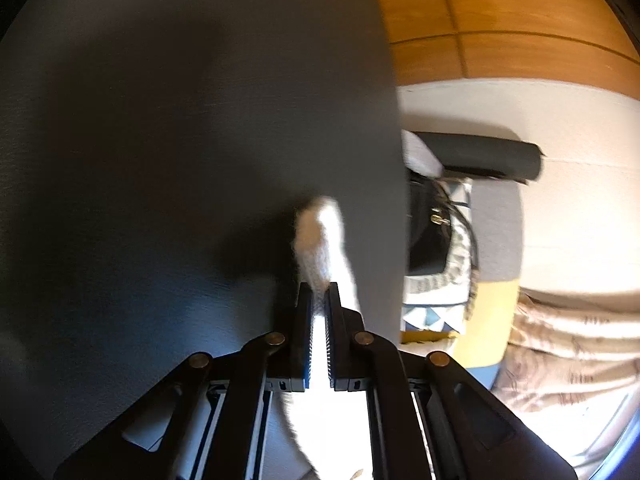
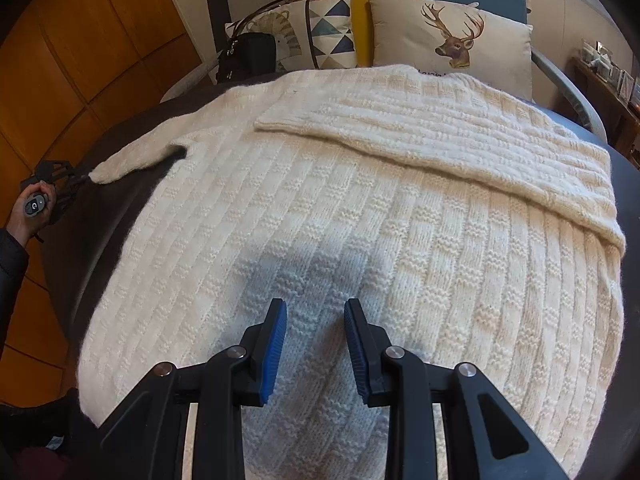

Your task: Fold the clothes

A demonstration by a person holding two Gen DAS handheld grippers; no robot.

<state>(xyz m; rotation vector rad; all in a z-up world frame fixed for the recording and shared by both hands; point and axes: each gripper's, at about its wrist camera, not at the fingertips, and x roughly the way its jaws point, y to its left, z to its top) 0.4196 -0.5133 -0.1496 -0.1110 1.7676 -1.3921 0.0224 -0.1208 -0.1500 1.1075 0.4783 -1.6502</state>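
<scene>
At the left edge of the right view, my left gripper (image 2: 86,178) clamps the sweater (image 2: 320,208) sleeve cuff; right gripper (image 2: 316,344) hangs open above the hem. Judged next: carry sleeve across the body on the dark table (image 2: 120,208).

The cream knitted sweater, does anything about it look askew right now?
Nothing damaged. The cream knitted sweater lies flat with one sleeve folded across it; the other sleeve sticks out sideways, its cuff pinched in the left gripper.
</scene>
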